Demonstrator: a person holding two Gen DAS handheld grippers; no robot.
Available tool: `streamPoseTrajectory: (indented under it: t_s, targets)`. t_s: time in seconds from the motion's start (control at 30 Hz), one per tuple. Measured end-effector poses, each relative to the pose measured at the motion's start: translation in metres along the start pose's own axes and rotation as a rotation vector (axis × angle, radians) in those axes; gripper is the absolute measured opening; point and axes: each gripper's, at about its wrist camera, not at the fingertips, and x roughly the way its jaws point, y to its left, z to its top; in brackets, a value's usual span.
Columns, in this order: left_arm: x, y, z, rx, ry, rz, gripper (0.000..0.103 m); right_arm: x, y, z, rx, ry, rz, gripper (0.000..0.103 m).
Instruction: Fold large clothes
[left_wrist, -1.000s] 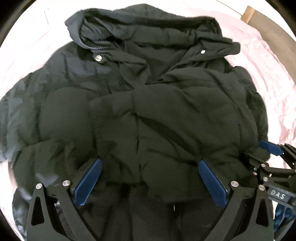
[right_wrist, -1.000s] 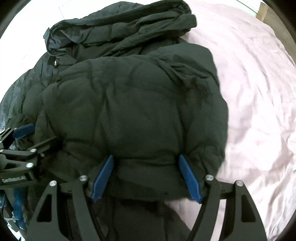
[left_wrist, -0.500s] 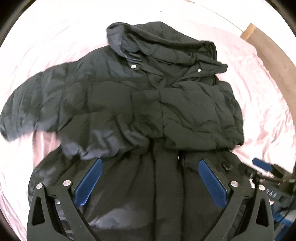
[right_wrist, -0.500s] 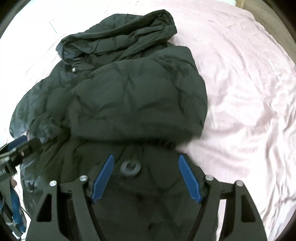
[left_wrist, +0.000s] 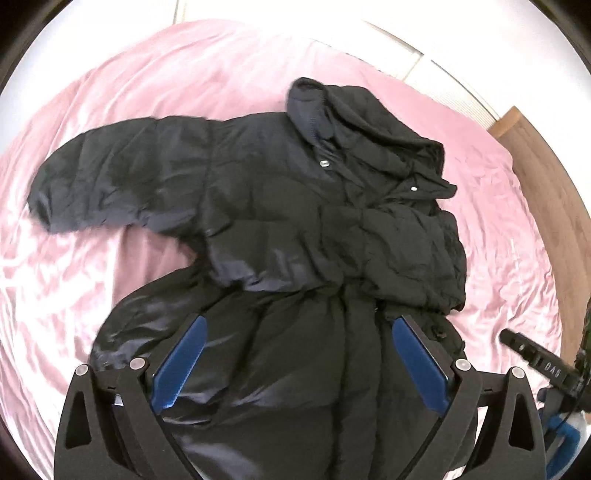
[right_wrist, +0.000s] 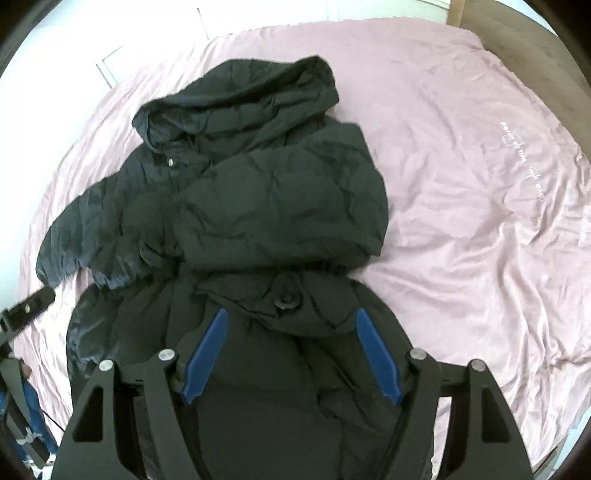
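Pink bedsheet (right_wrist: 461, 184) — black puffer jacket (right_wrist: 280, 206) spread on it, one sleeve folded in.

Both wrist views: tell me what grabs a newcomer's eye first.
A big black hooded puffer coat sprawls across the pink bedsheet, one sleeve flung out sideways, the other folded over the chest. In the foreground, each view shows open blue-padded jaws: the left gripper and the right gripper, above the coat's lower half.

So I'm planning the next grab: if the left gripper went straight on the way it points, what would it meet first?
Probably the black puffer coat: the left gripper points down at its lower body.
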Motion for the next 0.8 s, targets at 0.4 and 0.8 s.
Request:
streamPoseTrajectory:
  t_s: [0.4, 0.8]
  targets:
    - [0.0, 0.114, 0.013, -0.191, -0.024, 0.008, 0.099, 0.003, 0.02, -0.007, 0.037, 0.001, -0.027, 0.072]
    - [0.025, 0.248, 0.046, -0.443, -0.089, 0.028, 0.099, 0.016, 0.024, -0.026, 0.078, 0.036, -0.082, 0.072]
